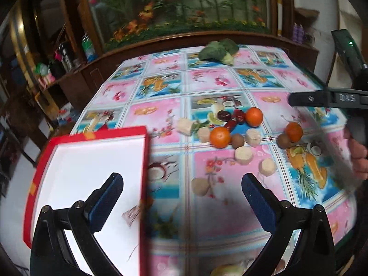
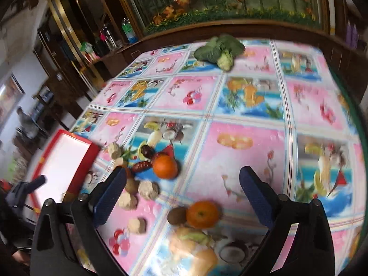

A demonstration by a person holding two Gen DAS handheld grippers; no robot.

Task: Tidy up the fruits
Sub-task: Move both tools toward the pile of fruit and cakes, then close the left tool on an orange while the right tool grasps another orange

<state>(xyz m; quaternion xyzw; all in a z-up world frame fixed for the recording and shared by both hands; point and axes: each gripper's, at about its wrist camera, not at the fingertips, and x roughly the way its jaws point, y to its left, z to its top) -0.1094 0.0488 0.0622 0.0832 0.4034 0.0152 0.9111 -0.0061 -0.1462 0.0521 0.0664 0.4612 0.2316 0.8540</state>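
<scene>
Nothing is sorted yet: the red tray (image 1: 92, 135) sits bare, oranges (image 1: 220, 137) and kiwis (image 1: 237, 141) scattered on the counter (image 1: 230, 172), both grippers' jaws apart.

Broccoli (image 1: 218, 50) on far tablecloth (image 1: 207, 85); bottles (image 1: 88, 47) behind.

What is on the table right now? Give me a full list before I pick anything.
oranges: three, orange, mid-table; one apart at right beside a kiwi.
kiwis: two, brown, each next to an orange.
red dates: about three, dark red, behind the oranges.
pale chunks: about six, beige, scattered around the fruit.
broccoli: one, green, far edge.
box: one, red rim, white inside, left edge, nothing in it.
tablecloth: pink and blue fruit print.
left gripper: fingers open, holding nothing.
right gripper: fingers open, above an orange and kiwi.
</scene>
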